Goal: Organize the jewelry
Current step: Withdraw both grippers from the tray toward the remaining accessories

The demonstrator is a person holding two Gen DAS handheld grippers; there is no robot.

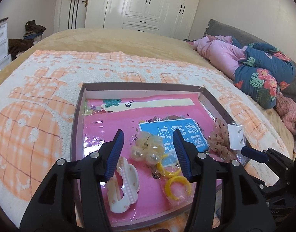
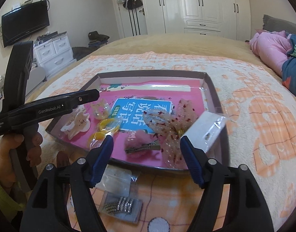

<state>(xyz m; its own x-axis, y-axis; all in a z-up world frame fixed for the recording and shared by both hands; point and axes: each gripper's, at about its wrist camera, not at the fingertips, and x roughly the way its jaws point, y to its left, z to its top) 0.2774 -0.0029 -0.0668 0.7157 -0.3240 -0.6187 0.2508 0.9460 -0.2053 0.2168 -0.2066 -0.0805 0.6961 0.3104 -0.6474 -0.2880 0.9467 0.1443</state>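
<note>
A shallow box [image 1: 76,119] with brown walls lies on an orange-and-white towel [image 1: 31,96] spread over the bed [image 1: 118,38], and a pink book [image 1: 113,131] with a blue label covers its floor. In the left wrist view the left gripper [image 1: 148,154] fills the lower centre of the frame, its jaws spread wide with nothing between the blue pads. Between and below them lie a bagged pair of pearl earrings [image 1: 146,150], a white hair claw [image 1: 124,187] at lower left of centre, and yellow rings [image 1: 175,183] in a clear bag just right of it. A sheer dotted hair bow [image 1: 218,141] and a white earring card [image 1: 236,137] sit against the box's right wall, with the tip of the right gripper [image 1: 252,153] just beside them at the right edge.

In the right wrist view the right gripper [image 2: 146,152] hangs over the near edge of the box [image 2: 211,83], jaws spread apart and holding nothing. A pink fuzzy hair clip [image 2: 140,145] lies between the pads, the hair bow [image 2: 173,121] and the earring card [image 2: 206,127] to the right. The left gripper [image 2: 91,94] reaches in from the left edge above the hair claw [image 2: 76,125]. On the towel [image 2: 254,116] at lower centre, outside the box, lie a clear bag [image 2: 117,179] and a bagged rhinestone piece [image 2: 120,206].
</note>
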